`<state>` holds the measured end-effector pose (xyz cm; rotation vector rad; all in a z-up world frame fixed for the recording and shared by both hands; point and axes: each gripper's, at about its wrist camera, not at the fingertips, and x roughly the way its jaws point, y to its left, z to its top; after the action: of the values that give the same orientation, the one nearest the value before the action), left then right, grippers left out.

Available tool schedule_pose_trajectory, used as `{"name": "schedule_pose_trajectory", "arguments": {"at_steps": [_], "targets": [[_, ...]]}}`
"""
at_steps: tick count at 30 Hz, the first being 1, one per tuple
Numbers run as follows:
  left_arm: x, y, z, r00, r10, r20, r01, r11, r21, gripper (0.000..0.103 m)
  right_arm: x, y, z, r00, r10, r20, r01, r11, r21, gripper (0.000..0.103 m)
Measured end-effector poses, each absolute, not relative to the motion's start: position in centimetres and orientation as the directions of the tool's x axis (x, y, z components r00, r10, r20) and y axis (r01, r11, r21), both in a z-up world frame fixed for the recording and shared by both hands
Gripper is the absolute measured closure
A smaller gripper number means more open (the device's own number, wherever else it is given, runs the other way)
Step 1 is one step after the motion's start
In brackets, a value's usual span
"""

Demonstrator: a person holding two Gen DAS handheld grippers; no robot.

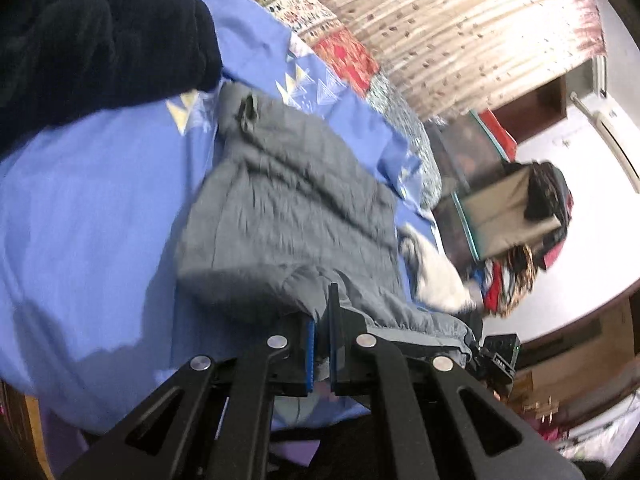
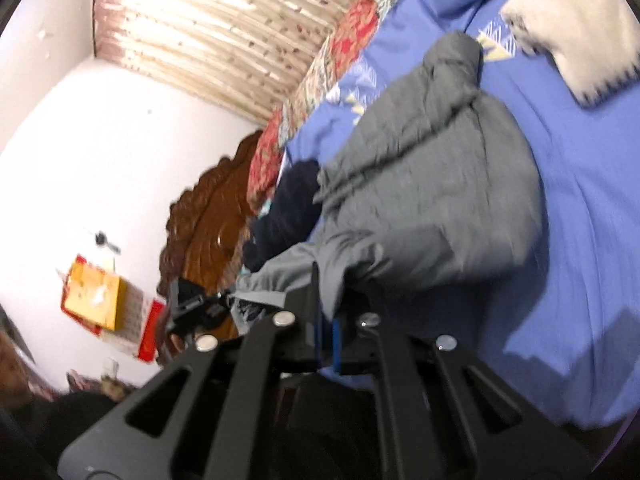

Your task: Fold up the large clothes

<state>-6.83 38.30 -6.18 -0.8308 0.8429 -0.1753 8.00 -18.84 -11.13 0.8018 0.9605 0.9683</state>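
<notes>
A large grey garment (image 1: 288, 208) lies spread on a blue bedsheet (image 1: 88, 216). My left gripper (image 1: 322, 320) is shut on the garment's near hem, with grey cloth pinched between its blue pads. The right gripper shows past it in the left wrist view (image 1: 498, 354). In the right wrist view the same grey garment (image 2: 432, 184) hangs from my right gripper (image 2: 326, 312), which is shut on its edge. The left gripper shows there at the left (image 2: 192, 308), holding the same stretched hem.
A dark navy garment (image 1: 100, 40) lies on the sheet beyond the grey one. A white fluffy piece (image 2: 572, 28) lies on the sheet. A patchwork quilt (image 1: 344, 56) and curtain (image 1: 460, 20) lie behind. A clothes pile (image 1: 520, 240) sits beside the bed. A carved wooden headboard (image 2: 212, 208) stands by the wall.
</notes>
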Motion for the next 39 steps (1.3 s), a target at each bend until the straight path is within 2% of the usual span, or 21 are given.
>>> {"name": "schedule_pose_trajectory", "arguments": {"at_steps": [3,5,6,7,9,11,13,15,17,20,22,23,24,25,26,27,30,33,36,39], "targets": [[-1.7,39.6,-6.2,0.642,-0.413,-0.646,-0.262,0.674,-0.691,0.075,13.9,-17.9,-11.2,0.291,0.905,-0.311,-0.244,0.385,0.89,0.099],[3.1,40.5,-6.8,0.598,-0.37,-0.711,-0.342,0.685,-0.643,0.071,18.5,-17.0,-12.3,0.347,0.854,-0.388,-0.163,0.462,0.872,0.098],[4.8,40.8,-7.3,0.578,-0.343,-0.74,-0.364,0.704,-0.61,0.07,20.1,-17.0,-12.7,0.381,0.809,-0.447,-0.133,0.526,0.84,0.087],[7.4,41.1,-8.2,0.535,-0.288,-0.794,-0.403,0.739,-0.54,0.068,21.8,-16.9,-13.5,0.424,0.744,-0.517,-0.082,0.6,0.796,0.064],[10.4,41.7,-10.5,0.444,-0.245,-0.862,-0.467,0.757,-0.457,0.068,23.6,-17.6,-15.2,0.495,0.62,-0.609,0.073,0.668,0.74,0.045],[11.8,42.4,-12.2,0.372,-0.208,-0.905,-0.516,0.764,-0.388,0.067,23.6,-18.3,-15.4,0.535,0.598,-0.596,0.09,0.662,0.744,0.044],[11.8,43.1,-12.5,0.39,-0.229,-0.892,-0.505,0.757,-0.415,0.067,22.8,-18.0,-14.5,0.55,0.593,-0.589,0.015,0.697,0.717,0.037],[11.8,43.5,-12.4,0.405,-0.251,-0.879,-0.483,0.758,-0.439,0.066,21.9,-16.8,-13.4,0.561,0.569,-0.601,-0.093,0.765,0.637,0.028],[12.7,43.2,-12.5,0.377,-0.248,-0.892,-0.463,0.784,-0.413,0.066,21.7,-14.8,-12.8,0.542,0.541,-0.643,-0.185,0.823,0.537,0.025],[14.4,41.7,-12.3,0.321,-0.184,-0.929,-0.431,0.845,-0.316,0.066,22.5,-12.4,-13.5,0.511,0.505,-0.696,-0.233,0.86,0.454,0.025],[15.0,41.4,-11.8,0.322,-0.171,-0.931,-0.419,0.856,-0.302,0.066,23.3,-10.7,-14.8,0.475,0.498,-0.725,-0.267,0.867,0.421,0.026],[15.3,41.4,-11.5,0.324,-0.178,-0.929,-0.42,0.853,-0.31,0.066,23.5,-10.2,-15.3,0.46,0.492,-0.739,-0.279,0.87,0.406,0.03],[15.5,41.7,-11.2,0.326,-0.187,-0.927,-0.424,0.847,-0.321,0.066,23.8,-9.3,-16.3,0.424,0.481,-0.768,-0.3,0.874,0.382,0.051],[15.7,42.0,-10.8,0.328,-0.199,-0.924,-0.431,0.838,-0.334,0.066,23.9,-8.8,-16.9,0.405,0.472,-0.783,-0.308,0.877,0.37,0.079],[15.6,42.4,-10.4,0.328,-0.199,-0.923,-0.437,0.835,-0.335,0.066,23.9,-8.6,-17.4,0.395,0.452,-0.8,-0.308,0.885,0.348,0.095],[15.6,42.8,-10.1,0.332,-0.203,-0.921,-0.442,0.829,-0.342,0.066,23.8,-8.8,-17.7,0.404,0.43,-0.808,-0.294,0.897,0.331,0.1],[15.1,44.2,-9.1,0.357,-0.24,-0.903,-0.448,0.804,-0.391,0.066,23.7,-10.8,-17.8,0.44,0.402,-0.803,-0.216,0.915,0.34,0.1],[14.1,46.3,-8.0,0.374,-0.129,-0.919,-0.516,0.794,-0.322,0.065,23.6,-12.0,-17.9,0.452,0.37,-0.812,-0.176,0.929,0.325,0.1],[12.5,48.6,-7.5,0.416,-0.147,-0.897,-0.558,0.737,-0.38,0.065,23.3,-12.4,-17.8,0.437,0.406,-0.803,-0.193,0.914,0.357,0.1],[11.4,47.6,-7.5,0.419,-0.116,-0.9,-0.516,0.785,-0.341,0.061,23.1,-13.1,-17.3,0.435,0.481,-0.761,-0.188,0.875,0.446,0.095]]}}
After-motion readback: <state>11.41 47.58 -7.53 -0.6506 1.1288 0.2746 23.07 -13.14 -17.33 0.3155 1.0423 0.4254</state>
